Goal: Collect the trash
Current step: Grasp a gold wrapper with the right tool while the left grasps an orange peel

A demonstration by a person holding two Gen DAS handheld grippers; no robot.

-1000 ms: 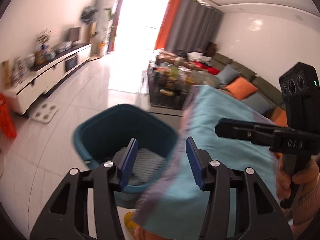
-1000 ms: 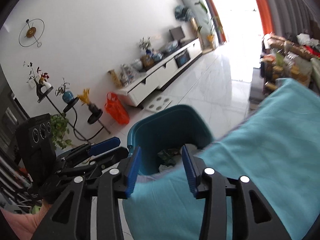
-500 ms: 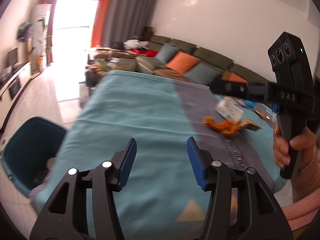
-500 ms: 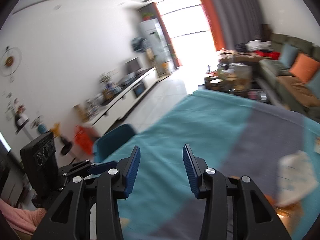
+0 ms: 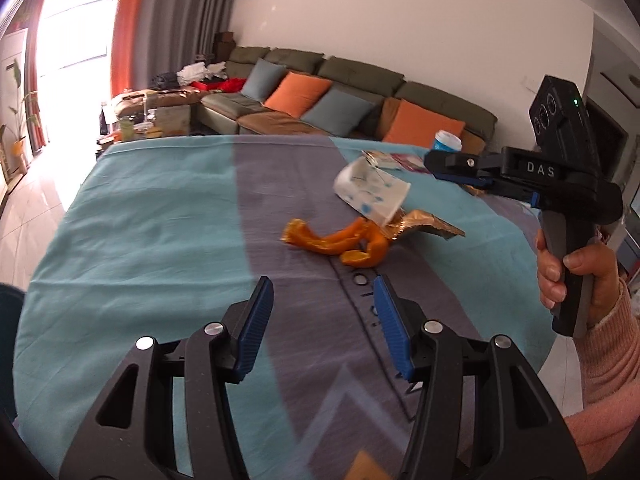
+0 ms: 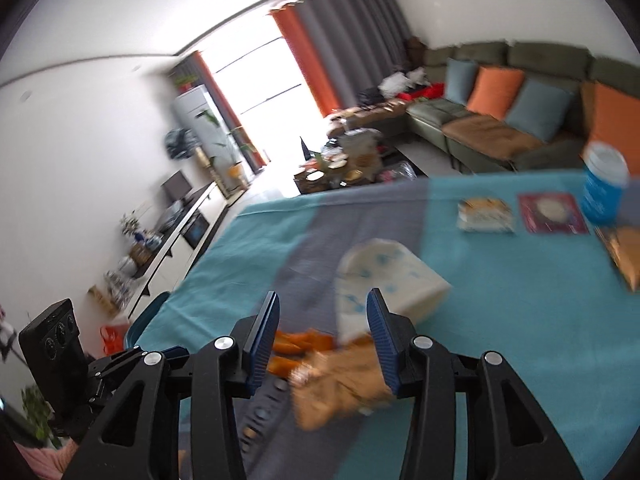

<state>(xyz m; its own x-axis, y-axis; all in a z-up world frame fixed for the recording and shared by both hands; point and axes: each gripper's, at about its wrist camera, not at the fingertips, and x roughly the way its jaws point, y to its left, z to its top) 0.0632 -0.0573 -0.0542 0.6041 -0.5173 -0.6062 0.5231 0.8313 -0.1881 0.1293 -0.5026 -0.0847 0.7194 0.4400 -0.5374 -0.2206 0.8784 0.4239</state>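
Note:
Orange peel (image 5: 340, 240) lies on the teal and grey tablecloth (image 5: 140, 232), beside a crushed white paper cup with blue dots (image 5: 372, 194) and a gold wrapper (image 5: 424, 226). My left gripper (image 5: 322, 320) is open and empty, short of the peel. My right gripper (image 6: 322, 332) is open and empty, just above the wrapper (image 6: 340, 384), with the cup (image 6: 384, 276) ahead and the peel (image 6: 296, 344) below left. It also shows in the left wrist view (image 5: 456, 166), beyond the cup.
A blue paper cup (image 6: 604, 188), a snack packet (image 6: 486, 214), a dark red packet (image 6: 552, 212) and another gold wrapper (image 6: 624, 256) lie at the far right. The teal bin's rim (image 6: 144, 324) shows past the table's left edge. A sofa (image 5: 340, 100) stands behind.
Both grippers have swung from the teal bin at the table's left edge to the right, over the table, and now face the peel, cup and wrapper. Both stayed open.

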